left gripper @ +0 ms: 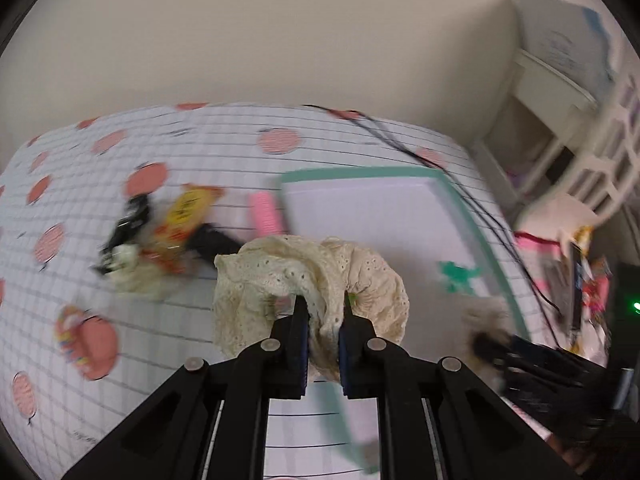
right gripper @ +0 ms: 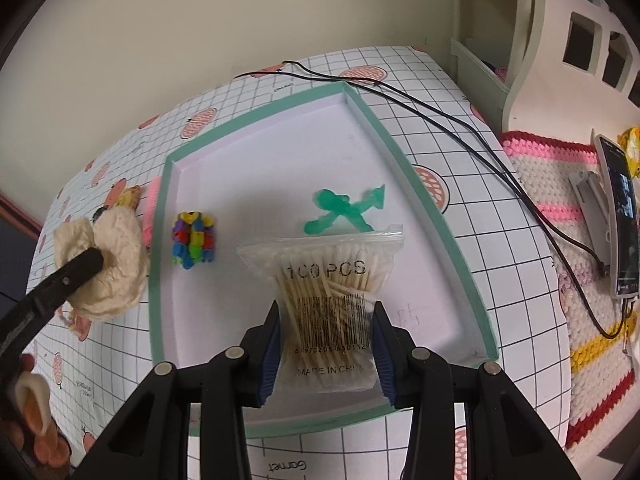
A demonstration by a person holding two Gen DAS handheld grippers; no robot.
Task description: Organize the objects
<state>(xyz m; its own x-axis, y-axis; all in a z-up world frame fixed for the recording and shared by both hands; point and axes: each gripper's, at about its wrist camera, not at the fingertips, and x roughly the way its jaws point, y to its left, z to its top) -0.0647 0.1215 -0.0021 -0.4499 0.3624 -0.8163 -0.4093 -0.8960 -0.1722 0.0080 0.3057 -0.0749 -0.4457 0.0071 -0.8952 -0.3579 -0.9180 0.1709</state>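
Gripping swab bag [right gripper: 326,312] in my right claw [right gripper: 326,354] over tray [right gripper: 400,152]; left claw [left gripper: 322,344] clamps scrunchie [left gripper: 308,284].

The right tool [right gripper: 326,344] clamps a clear bag of cotton swabs [right gripper: 326,300] above the green-rimmed tray [right gripper: 424,184]. Inside the tray lie a multicoloured bead cluster [right gripper: 194,240] and a green figure [right gripper: 346,210]. Left of the tray, the left tool [right gripper: 90,262] grips a cream lace scrunchie [right gripper: 108,264] over the gridded bench [right gripper: 516,280].
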